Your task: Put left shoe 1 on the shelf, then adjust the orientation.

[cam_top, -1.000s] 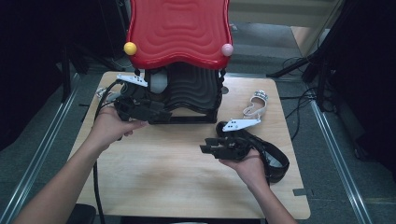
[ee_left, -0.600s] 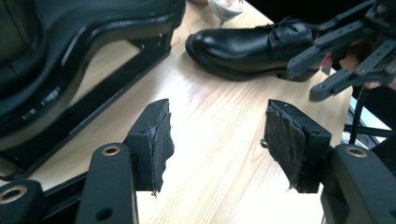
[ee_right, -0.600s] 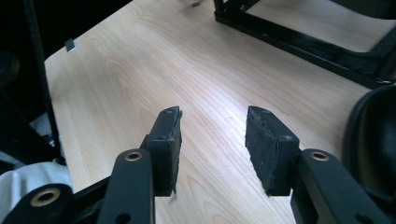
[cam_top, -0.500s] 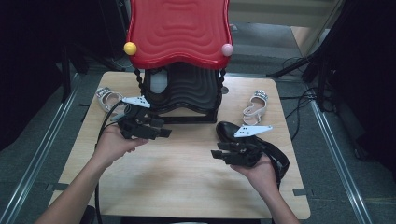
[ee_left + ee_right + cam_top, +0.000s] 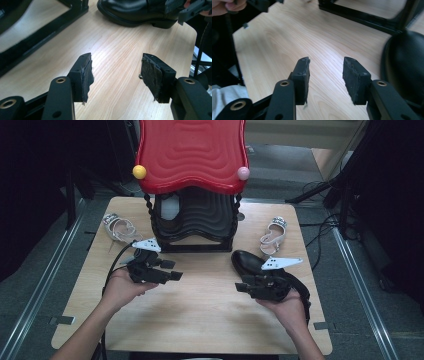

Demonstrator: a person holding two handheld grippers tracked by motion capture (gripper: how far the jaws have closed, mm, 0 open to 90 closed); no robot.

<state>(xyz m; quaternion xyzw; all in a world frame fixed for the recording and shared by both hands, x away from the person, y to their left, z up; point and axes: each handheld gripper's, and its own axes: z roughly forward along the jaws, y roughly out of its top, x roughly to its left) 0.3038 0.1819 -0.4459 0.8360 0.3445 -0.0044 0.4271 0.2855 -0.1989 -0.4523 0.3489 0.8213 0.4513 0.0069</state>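
High view shows the left tool (image 5: 172, 272) held low over the wooden counter (image 5: 200, 320), in front of the black shoe rack (image 5: 195, 222) with its red wavy top (image 5: 192, 152); its jaws stand apart with nothing between them, as the left gripper view confirms with bare wood between the left tool's pads (image 5: 86, 75); the right tool (image 5: 242, 287) hovers over the counter's right half, jaws likewise parted and empty, bare wood showing between them in the right gripper view; a black shoe (image 5: 250, 262) lies on the counter just beside the right tool, toe towards the rack, partly hidden by the right hand (image 5: 287, 302); one silver sandal (image 5: 117, 226) lies near the rack's left side, another silver sandal (image 5: 274, 234) lies right of the rack, just beyond the black shoe; a pale shoe (image 5: 170, 207) sits inside the rack on its left.
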